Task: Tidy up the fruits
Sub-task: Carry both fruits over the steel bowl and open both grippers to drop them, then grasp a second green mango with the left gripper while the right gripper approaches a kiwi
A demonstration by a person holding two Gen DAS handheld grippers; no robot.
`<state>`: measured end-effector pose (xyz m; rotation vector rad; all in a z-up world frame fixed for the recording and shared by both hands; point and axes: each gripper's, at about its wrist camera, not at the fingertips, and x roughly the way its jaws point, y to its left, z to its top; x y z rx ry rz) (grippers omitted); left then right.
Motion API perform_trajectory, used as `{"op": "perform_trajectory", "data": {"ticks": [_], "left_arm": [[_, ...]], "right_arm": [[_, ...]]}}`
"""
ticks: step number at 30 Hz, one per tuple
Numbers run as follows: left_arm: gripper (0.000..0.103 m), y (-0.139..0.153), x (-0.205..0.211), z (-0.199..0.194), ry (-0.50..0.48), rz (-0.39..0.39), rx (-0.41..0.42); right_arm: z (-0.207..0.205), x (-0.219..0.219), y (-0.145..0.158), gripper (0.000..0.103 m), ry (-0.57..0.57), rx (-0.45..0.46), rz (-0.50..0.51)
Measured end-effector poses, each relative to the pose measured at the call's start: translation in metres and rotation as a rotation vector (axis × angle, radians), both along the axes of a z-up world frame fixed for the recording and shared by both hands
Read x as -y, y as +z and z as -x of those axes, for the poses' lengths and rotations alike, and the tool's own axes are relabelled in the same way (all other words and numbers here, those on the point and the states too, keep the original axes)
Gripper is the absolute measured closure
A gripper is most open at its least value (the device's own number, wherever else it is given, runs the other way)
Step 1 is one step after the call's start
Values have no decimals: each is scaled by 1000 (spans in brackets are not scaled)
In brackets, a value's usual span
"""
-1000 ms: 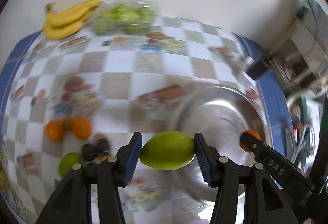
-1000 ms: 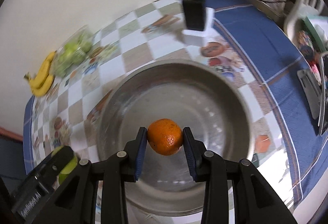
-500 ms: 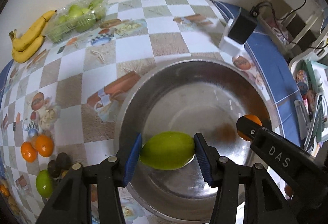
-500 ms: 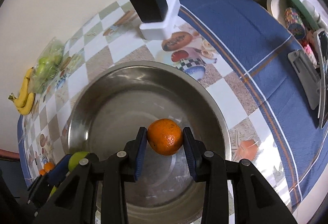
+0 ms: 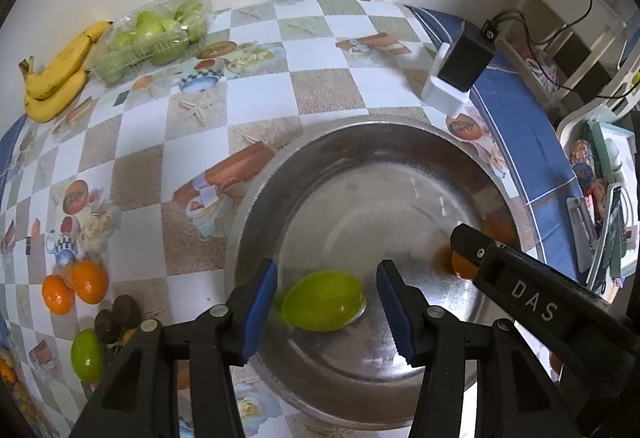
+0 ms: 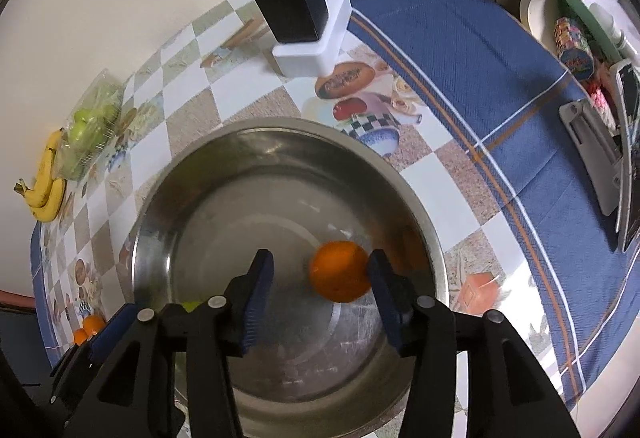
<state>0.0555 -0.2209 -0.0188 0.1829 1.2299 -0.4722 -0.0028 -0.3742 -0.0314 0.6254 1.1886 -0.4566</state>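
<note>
Fruit could roll inside the steel bowl [image 6: 424, 234]: right hand-held gripper [image 6: 320, 296], jaws just spreading, frees the orange [image 6: 339, 272] against its right pad.

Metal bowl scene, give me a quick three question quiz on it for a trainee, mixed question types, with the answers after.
1. True or false: the left gripper is clamped on the green fruit.
2. Which fruit lies between the right gripper fingers? A) banana B) orange C) avocado
3. Fill in: the bananas lie beside a clear pack of ____ fruit.

Key
1. False: its jaws stand apart and the green fruit lies loose in the metal bowl.
2. B, the orange; those jaws have just been opening.
3. Green, in the clear pack.
</note>
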Motion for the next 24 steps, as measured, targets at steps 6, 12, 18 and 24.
{"op": "perform_trajectory", "data": {"ticks": [6, 12, 18, 24], "left_arm": [[42, 14, -30, -9, 94, 13, 11], [32, 12, -86, -26, 276, -52, 6], [10, 3, -147, -27, 428, -121, 4], [0, 1, -193, -20, 533, -110, 10]], "right_arm": [[2, -3, 16, 42, 15, 33, 19], [0, -16, 19, 26, 62, 33, 16], [-6, -36, 18, 21, 119, 29, 27], [-14, -63, 18, 19, 207, 33, 21]]}}
